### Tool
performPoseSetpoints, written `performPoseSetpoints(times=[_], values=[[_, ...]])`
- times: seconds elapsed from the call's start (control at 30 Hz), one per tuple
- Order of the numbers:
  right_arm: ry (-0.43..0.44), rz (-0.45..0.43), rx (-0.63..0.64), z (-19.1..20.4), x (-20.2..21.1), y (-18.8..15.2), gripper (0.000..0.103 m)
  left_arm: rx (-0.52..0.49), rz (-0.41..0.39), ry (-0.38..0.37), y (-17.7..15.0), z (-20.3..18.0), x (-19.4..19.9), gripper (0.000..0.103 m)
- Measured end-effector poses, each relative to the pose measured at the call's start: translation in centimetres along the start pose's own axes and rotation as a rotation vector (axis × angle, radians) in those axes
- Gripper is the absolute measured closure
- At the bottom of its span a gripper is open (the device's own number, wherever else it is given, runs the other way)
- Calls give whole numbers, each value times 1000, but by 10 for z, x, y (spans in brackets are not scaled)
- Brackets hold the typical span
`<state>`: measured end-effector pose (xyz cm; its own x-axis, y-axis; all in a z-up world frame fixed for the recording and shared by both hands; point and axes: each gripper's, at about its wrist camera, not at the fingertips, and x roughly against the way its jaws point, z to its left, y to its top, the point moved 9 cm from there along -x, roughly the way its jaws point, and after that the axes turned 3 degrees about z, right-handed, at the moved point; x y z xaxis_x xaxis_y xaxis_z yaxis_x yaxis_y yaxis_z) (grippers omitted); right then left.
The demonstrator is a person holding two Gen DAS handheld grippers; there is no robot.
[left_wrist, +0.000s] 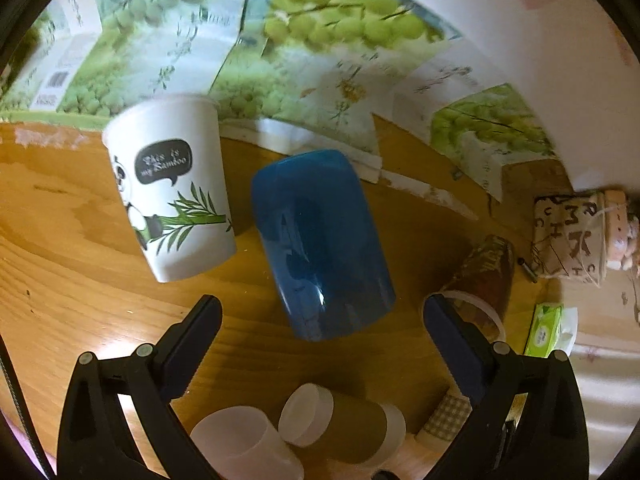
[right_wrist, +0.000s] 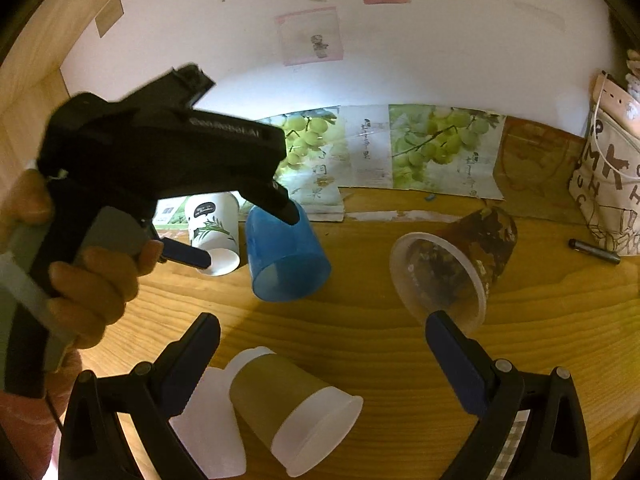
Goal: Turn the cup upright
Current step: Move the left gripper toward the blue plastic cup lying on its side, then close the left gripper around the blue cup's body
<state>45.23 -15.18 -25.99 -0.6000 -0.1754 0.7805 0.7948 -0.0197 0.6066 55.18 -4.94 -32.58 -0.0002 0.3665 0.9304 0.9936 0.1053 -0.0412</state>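
Observation:
A blue cup [left_wrist: 324,244] [right_wrist: 284,256] lies on its side on the wooden table [left_wrist: 60,240], its mouth facing the right wrist camera. My left gripper [left_wrist: 320,312] [right_wrist: 250,238] is open and held by a hand [right_wrist: 88,280]. Its fingers straddle the blue cup without closing on it. A white panda cup [left_wrist: 172,192] [right_wrist: 216,232] lies just left of the blue one. A brown-stained clear cup [left_wrist: 484,276] [right_wrist: 452,272] lies on its side to the right. My right gripper [right_wrist: 322,324] hangs open over bare table, holding nothing.
Two frosted cups [right_wrist: 288,404] [right_wrist: 216,432] lie at the near edge, below both grippers. Grape posters [right_wrist: 440,144] lean on the back wall. A lettered tote bag [right_wrist: 608,184], a pen [right_wrist: 594,250] and a green tissue pack [left_wrist: 546,330] sit at the right.

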Motion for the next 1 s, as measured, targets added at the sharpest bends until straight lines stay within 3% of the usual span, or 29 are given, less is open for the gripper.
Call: performPoseSetpoints(times=[0.43,0.7,0.83,1.0], values=[[-37,19,-71,-30,-1,-7,0,63,61,19,7,7,-31,4],[-38,12,-71,-33,2,-5,0,54,87,15,5,1,-38,17],[-48,5,-55,-33,6,-5,0,37,90,1,5,-3,-35,31],[-52,-2,-57,-34,11,-5,0,33,86,0,5,-7,-37,32]])
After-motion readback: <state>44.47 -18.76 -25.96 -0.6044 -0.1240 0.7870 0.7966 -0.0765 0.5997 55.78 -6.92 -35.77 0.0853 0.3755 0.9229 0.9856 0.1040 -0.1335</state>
